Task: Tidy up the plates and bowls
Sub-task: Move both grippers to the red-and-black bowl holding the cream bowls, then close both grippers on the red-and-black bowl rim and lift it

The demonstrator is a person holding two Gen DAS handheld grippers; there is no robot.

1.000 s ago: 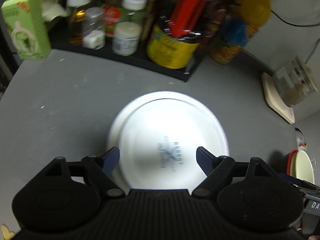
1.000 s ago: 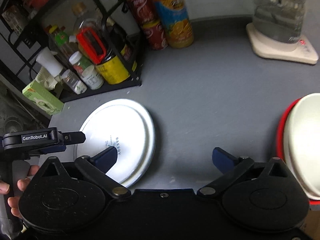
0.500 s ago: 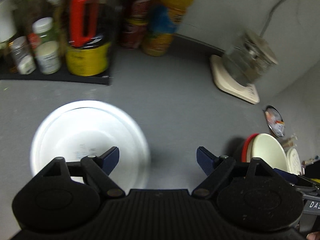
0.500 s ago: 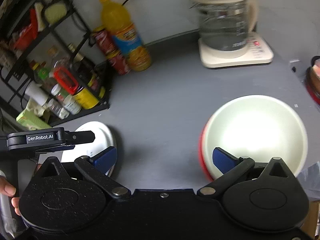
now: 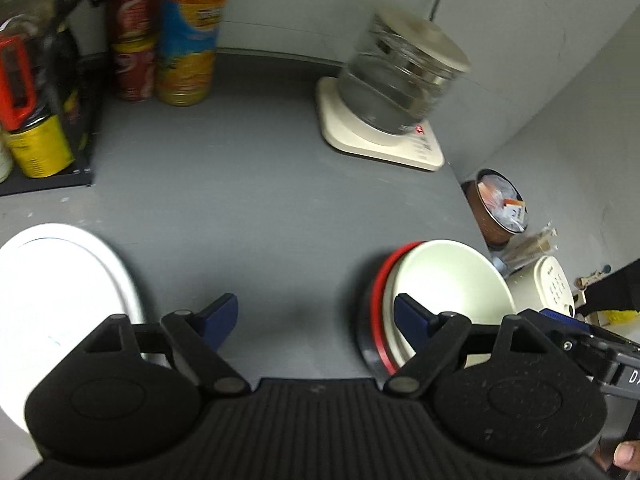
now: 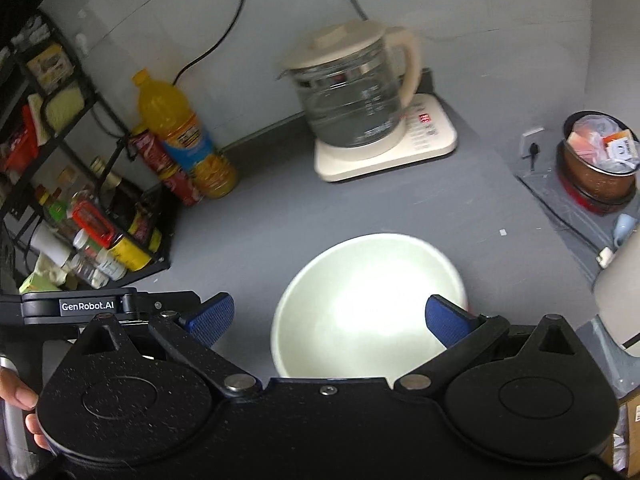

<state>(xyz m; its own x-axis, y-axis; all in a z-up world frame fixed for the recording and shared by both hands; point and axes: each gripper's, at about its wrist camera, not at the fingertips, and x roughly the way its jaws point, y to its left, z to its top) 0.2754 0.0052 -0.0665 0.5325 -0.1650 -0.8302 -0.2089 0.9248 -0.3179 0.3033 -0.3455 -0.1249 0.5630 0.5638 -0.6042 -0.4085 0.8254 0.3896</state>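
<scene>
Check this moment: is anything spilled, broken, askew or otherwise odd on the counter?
Nothing stands out. The cream bowl sits nested in a red dish, the white plate lies flat, and the glass kettle stands on its base. No spill shows on the grey counter.

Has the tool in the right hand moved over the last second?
Yes. The right tool has swung away from the spice rack and toward the cream bowl, which now sits between its open jaws instead of at the picture's right edge.
</scene>
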